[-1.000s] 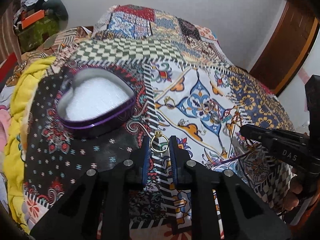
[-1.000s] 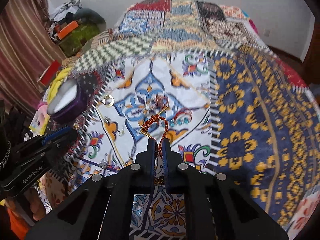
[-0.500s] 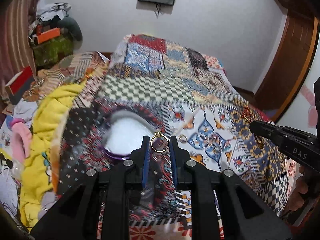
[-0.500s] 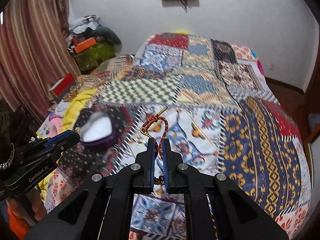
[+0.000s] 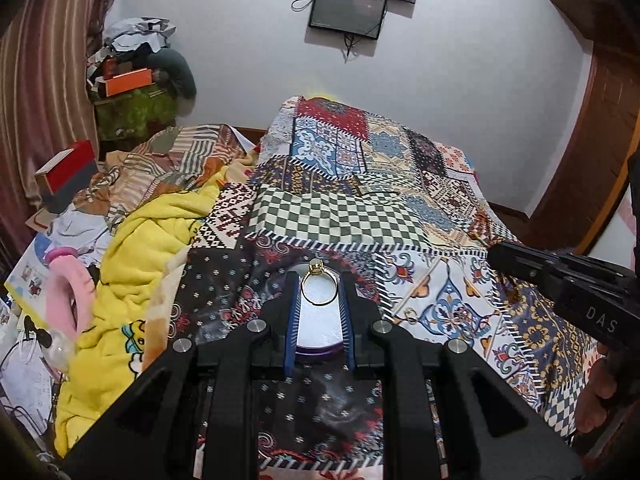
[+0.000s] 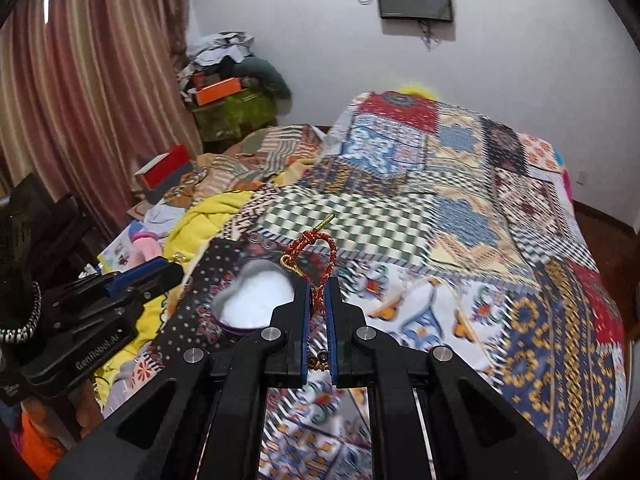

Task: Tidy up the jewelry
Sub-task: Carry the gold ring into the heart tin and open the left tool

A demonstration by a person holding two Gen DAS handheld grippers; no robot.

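My left gripper point(image 5: 319, 286) is shut on a gold ring point(image 5: 318, 289) with a small stone on top, held upright above the purple heart-shaped box point(image 5: 320, 332) with its white lining. My right gripper point(image 6: 317, 292) is shut on a red-and-gold cord bracelet point(image 6: 320, 258), whose loop and gold clasp stick up past the fingertips. In the right wrist view the heart box point(image 6: 256, 302) lies on the quilt just left of those fingers, and the left gripper point(image 6: 168, 272) reaches in from the left edge. The right gripper point(image 5: 496, 254) shows at the right of the left wrist view.
A patchwork quilt point(image 5: 360, 200) covers the bed. A loose gold ring point(image 5: 410, 314) lies on the quilt to the right of the box. A yellow blanket point(image 5: 140, 260) and pink item lie at left. Boxes and clutter stand by the curtain; a wooden door is at right.
Both grippers have lifted and tilted up, so the wall and screen now show. The ring has come from beside the heart box to over it. The bracelet has risen off the quilt.
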